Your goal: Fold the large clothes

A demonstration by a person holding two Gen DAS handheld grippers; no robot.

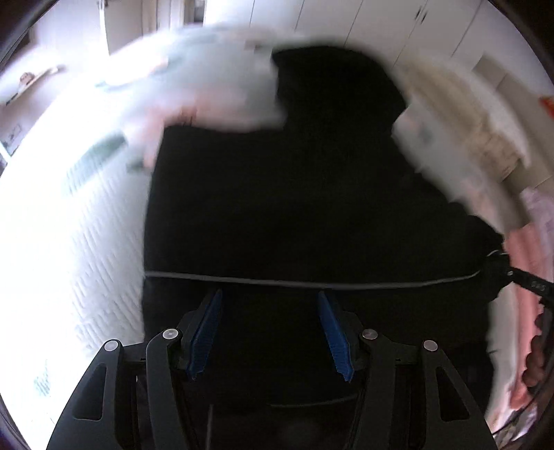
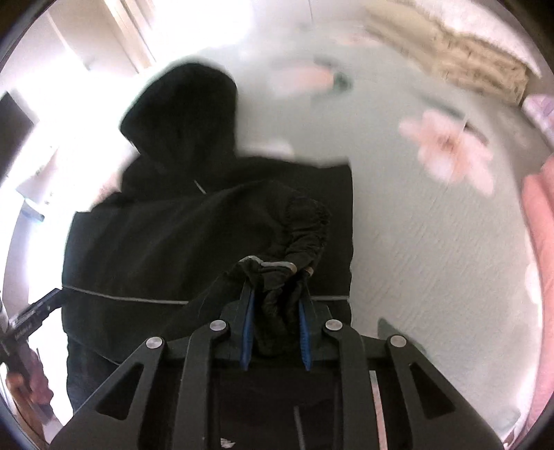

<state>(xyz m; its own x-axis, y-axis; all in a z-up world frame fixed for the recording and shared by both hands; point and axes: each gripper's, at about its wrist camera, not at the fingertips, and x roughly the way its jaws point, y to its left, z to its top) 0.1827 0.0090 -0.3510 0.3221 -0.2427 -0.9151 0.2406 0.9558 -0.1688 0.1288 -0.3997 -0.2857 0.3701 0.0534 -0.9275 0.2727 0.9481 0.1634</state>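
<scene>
A black hooded jacket (image 1: 277, 207) lies flat on a bed, its hood (image 1: 332, 86) far from me, a thin grey stripe (image 1: 277, 279) across its lower part. My left gripper (image 1: 270, 294) is open, its blue-padded fingers (image 1: 207, 329) spread just above the jacket's hem. My right gripper (image 2: 277, 277) is shut on a bunched black sleeve cuff (image 2: 277, 297) and holds it over the jacket body (image 2: 173, 242). The right gripper also shows at the right edge of the left wrist view (image 1: 519, 277), and the left gripper shows at the left edge of the right wrist view (image 2: 31, 315).
The bed has a white quilted cover (image 1: 69, 225) with pink flowers (image 2: 446, 149). A pink folded cloth (image 2: 540, 242) lies at the right. A beige knitted cloth (image 2: 467, 52) lies at the far right. White cupboards (image 1: 381, 27) stand behind the bed.
</scene>
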